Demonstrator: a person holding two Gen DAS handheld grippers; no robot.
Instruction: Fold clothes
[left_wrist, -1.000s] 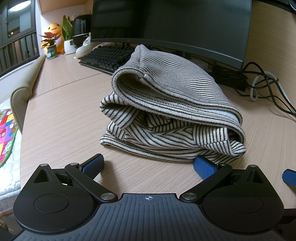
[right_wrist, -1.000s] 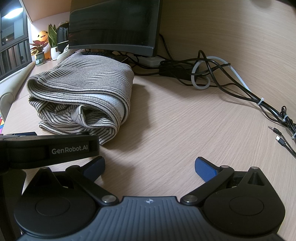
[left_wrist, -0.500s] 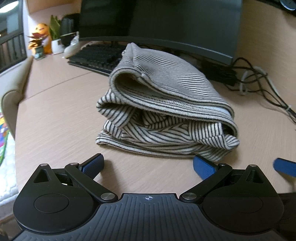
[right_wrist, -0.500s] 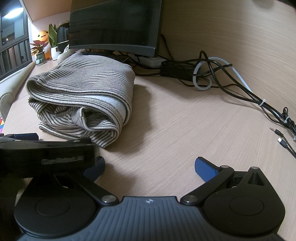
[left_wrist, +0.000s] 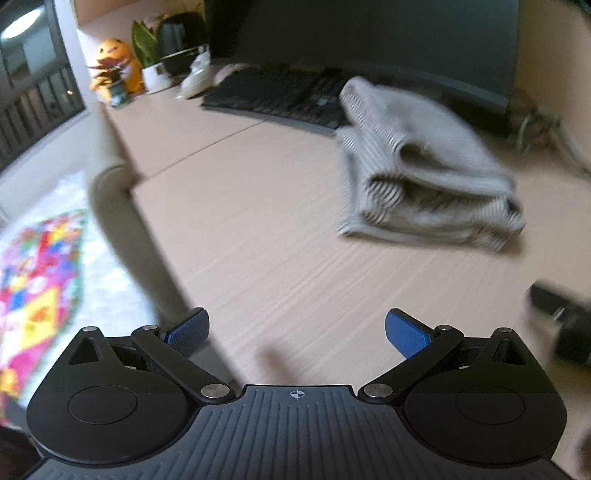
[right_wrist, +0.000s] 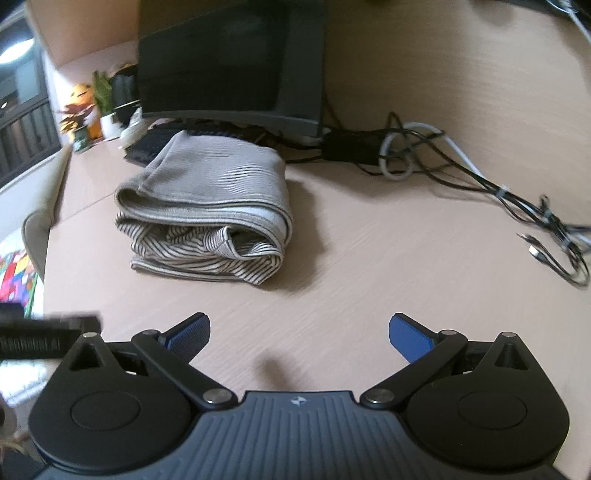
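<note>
A folded striped beige and black garment (left_wrist: 421, 177) lies in a stack on the wooden desk (left_wrist: 258, 229); it also shows in the right wrist view (right_wrist: 210, 218). My left gripper (left_wrist: 295, 330) is open and empty, well back from the garment near the desk's front left edge. My right gripper (right_wrist: 299, 334) is open and empty, back from the garment over bare desk. The left gripper's body (right_wrist: 44, 334) shows at the left of the right wrist view. Both views are blurred by motion.
A dark monitor (right_wrist: 229, 62) and keyboard (left_wrist: 280, 94) stand behind the garment. Tangled cables (right_wrist: 480, 177) lie at the back right. Small plants and an orange figure (left_wrist: 118, 70) sit at the far left. A chair back (left_wrist: 122, 229) and colourful mat (left_wrist: 33, 280) are beyond the desk's left edge.
Both grippers have pulled back and up from the garment, the left one also swinging left. The garment lies still in its folded stack. Both stay open.
</note>
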